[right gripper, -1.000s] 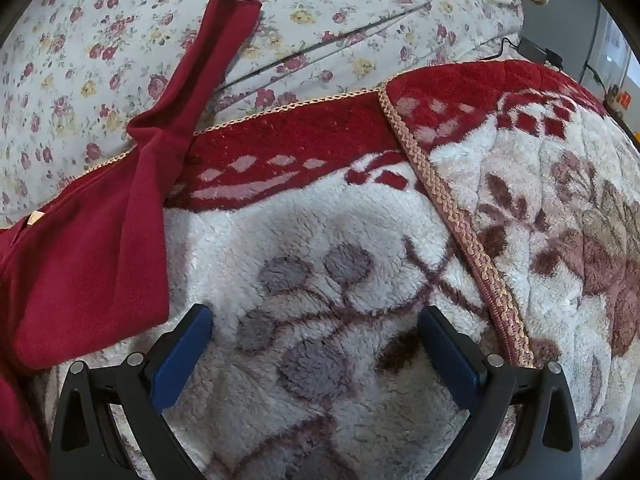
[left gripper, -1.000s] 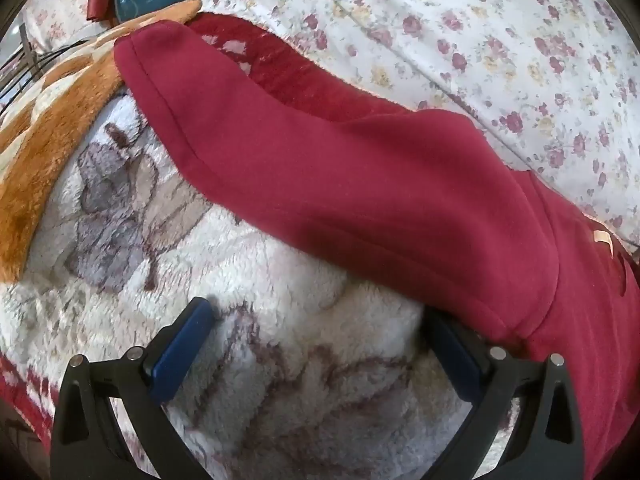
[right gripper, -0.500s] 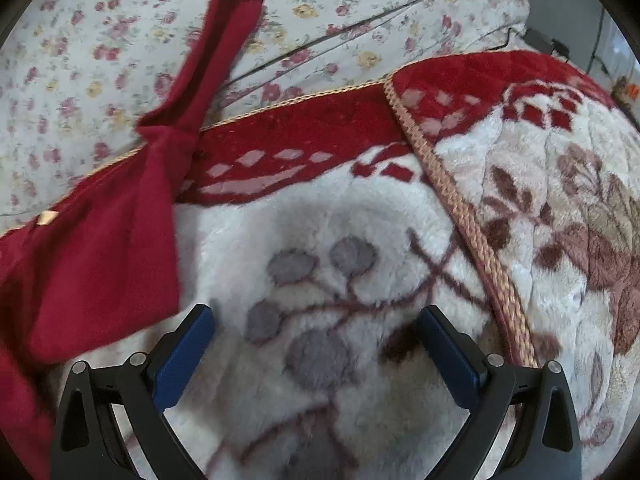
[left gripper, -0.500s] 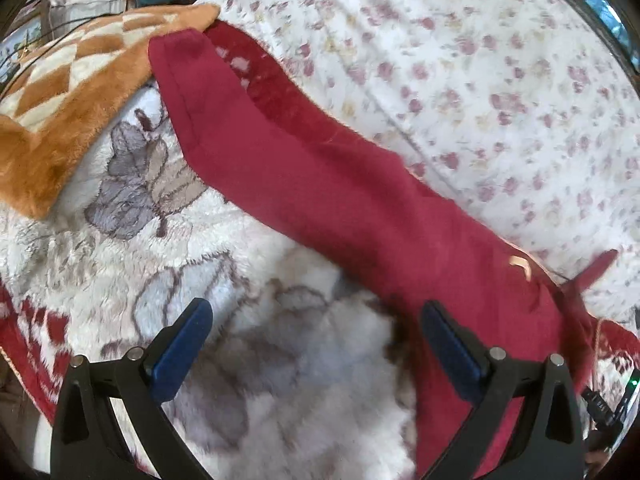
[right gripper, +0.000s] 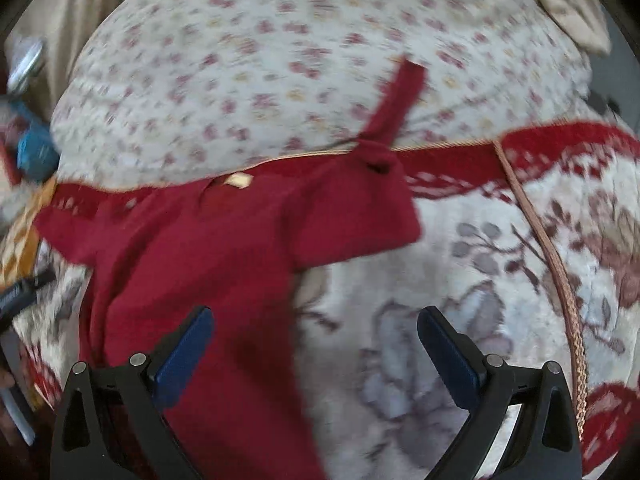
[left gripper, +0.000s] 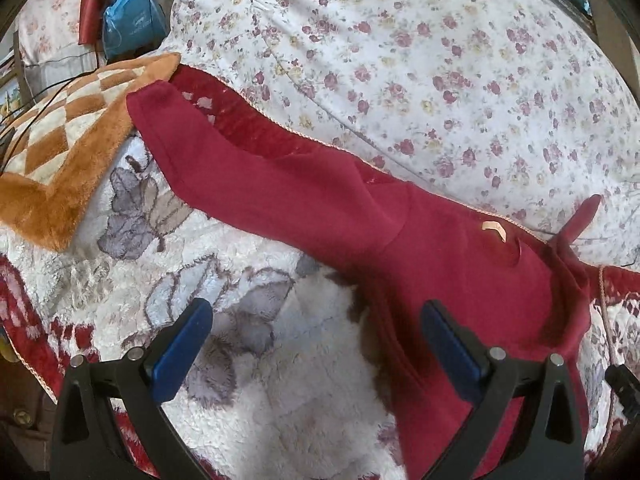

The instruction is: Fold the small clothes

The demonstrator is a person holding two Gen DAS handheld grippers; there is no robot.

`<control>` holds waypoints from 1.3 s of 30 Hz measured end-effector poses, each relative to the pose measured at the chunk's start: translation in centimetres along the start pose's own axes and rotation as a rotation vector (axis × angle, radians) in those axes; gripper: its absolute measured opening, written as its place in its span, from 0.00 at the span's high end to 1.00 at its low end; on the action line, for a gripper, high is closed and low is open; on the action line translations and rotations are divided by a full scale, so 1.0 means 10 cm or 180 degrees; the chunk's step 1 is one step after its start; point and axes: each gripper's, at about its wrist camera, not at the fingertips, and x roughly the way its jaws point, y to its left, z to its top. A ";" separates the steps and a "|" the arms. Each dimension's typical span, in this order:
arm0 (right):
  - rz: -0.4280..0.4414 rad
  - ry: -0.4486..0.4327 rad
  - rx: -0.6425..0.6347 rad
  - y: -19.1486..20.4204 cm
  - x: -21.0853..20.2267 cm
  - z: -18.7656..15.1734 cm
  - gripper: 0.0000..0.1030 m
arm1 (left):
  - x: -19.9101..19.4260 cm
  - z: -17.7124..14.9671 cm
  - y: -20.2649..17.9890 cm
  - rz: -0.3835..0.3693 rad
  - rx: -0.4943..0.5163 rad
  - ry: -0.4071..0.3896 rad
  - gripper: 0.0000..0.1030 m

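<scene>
A dark red long-sleeved top lies spread on a fluffy white and red floral blanket. One sleeve stretches away to the left; the other sleeve is twisted and points up onto the flowered sheet. A small tan neck label shows; it also shows in the right wrist view. My left gripper is open and empty above the blanket, its right finger over the top's body. My right gripper is open and empty above the top's right edge.
A flowered bedsheet covers the far side. An orange and cream checked cushion lies at the left, with a blue bag behind it. A braided blanket trim runs down the right.
Both grippers have pulled back and risen, so more of the top shows. The right wrist view has swung left onto the top's body and is blurred. Both stay open.
</scene>
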 end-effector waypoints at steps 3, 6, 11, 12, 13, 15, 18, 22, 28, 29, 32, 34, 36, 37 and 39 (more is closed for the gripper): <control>0.0026 0.0021 -0.0137 0.26 0.05 -0.01 0.00 | 0.00 0.00 -0.03 0.0028 0.0056 -0.0002 0.00; 0.0146 0.0075 -0.0183 0.44 0.12 0.02 0.00 | 0.01 0.01 -0.09 0.0105 0.0211 0.0016 0.00; 0.0228 0.0092 -0.0295 0.78 0.23 0.05 0.00 | 0.02 0.02 -0.17 0.0121 0.0340 0.0017 0.00; 0.0237 0.0086 -0.0314 0.84 0.24 0.06 0.00 | 0.02 0.02 -0.18 0.0119 0.0356 0.0018 0.00; 0.0251 0.0074 -0.0330 0.89 0.25 0.07 0.00 | 0.03 0.02 -0.19 0.0125 0.0370 0.0012 0.00; 0.0255 0.0075 -0.0372 0.96 0.28 0.09 0.00 | 0.02 0.03 -0.22 0.0148 0.0421 -0.0025 0.00; 0.0215 0.0075 -0.0375 1.03 0.33 0.12 0.00 | 0.03 0.04 -0.25 0.0122 0.0435 -0.0015 0.00; 0.0228 0.0107 -0.0265 1.02 0.38 0.17 0.00 | 0.04 0.05 -0.28 0.0107 0.0437 -0.0027 0.00; 0.0214 0.0080 -0.0238 1.08 0.44 0.23 0.00 | 0.06 0.03 -0.36 0.0190 0.0548 -0.0066 0.00; 0.0221 0.0083 -0.0236 1.08 0.44 0.23 0.00 | 0.07 0.03 -0.37 0.0205 0.0566 -0.0067 0.00; 0.0225 0.0105 -0.0229 1.11 0.48 0.25 0.00 | 0.09 0.01 -0.40 0.0241 0.0620 -0.0072 0.00; 0.0219 0.0117 -0.0246 1.13 0.51 0.26 0.00 | 0.10 0.00 -0.41 0.0240 0.0636 -0.0081 0.00; 0.0200 0.0113 -0.0246 1.12 0.52 0.26 0.00 | 0.11 0.01 -0.41 0.0236 0.0636 -0.0081 0.00; 0.0193 0.0099 -0.0242 1.12 0.52 0.26 0.00 | 0.12 0.01 -0.41 0.0228 0.0632 -0.0078 0.00; 0.0138 0.0040 -0.0257 1.11 0.51 0.27 0.00 | 0.13 0.01 -0.42 0.0221 0.0628 -0.0071 0.00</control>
